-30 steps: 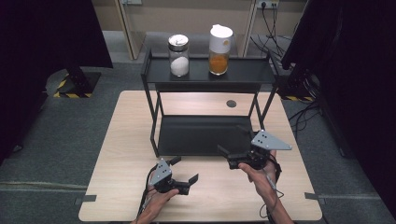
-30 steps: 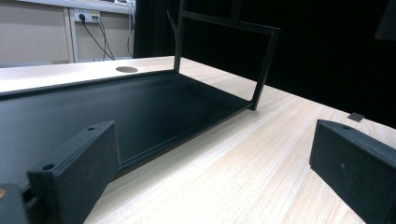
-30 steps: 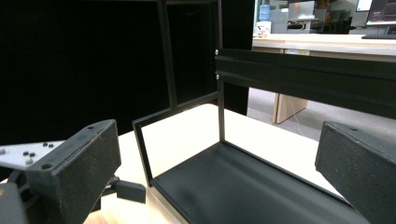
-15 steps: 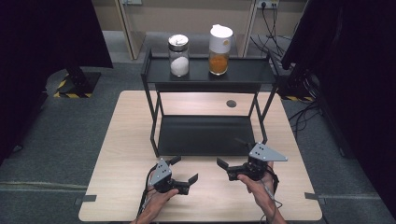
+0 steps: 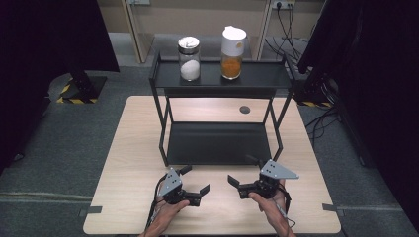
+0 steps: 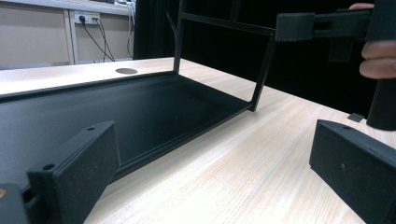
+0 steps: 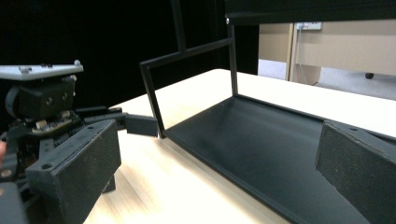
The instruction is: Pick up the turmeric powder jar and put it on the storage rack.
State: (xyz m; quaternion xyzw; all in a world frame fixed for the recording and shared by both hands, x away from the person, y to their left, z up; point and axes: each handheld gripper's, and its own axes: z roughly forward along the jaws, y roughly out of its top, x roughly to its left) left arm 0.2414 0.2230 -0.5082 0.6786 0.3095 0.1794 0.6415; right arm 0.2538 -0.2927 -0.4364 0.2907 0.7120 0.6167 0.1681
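While both hands rest low in the high view, the left gripper (image 5: 195, 179) sits at the lower centre-left of the frame and the right gripper (image 5: 243, 171) at the lower centre-right, each just in front of the rack (image 5: 220, 143). Both hover over the bare near strip of the table (image 5: 123, 163), close to each other but apart. The left gripper's jaws stand wide apart with nothing between them; in the left gripper view they frame the rack's lower tray (image 6: 140, 107) and pale wood. The right gripper's jaws are likewise spread and empty; in the right gripper view they flank the tray (image 7: 261, 140), and the left gripper (image 7: 140, 125) shows at the left of that frame with its grey plate on top.

No task thing is named, so none can be placed. The rack is a black two-level frame at the centre of the high view. On its top shelf (image 5: 262, 76), in the upper middle of the frame, stand two jars side by side, apart: a glass jar (image 5: 188, 58) with white contents on the left and a white-lidded jar (image 5: 232, 46) with orange contents on the right. The lower tray is bare. A small round dark hole (image 5: 244, 109) marks the table behind the rack. At the upper right of the left gripper view, the right gripper (image 6: 322, 25) and some fingers (image 6: 379, 58) appear.
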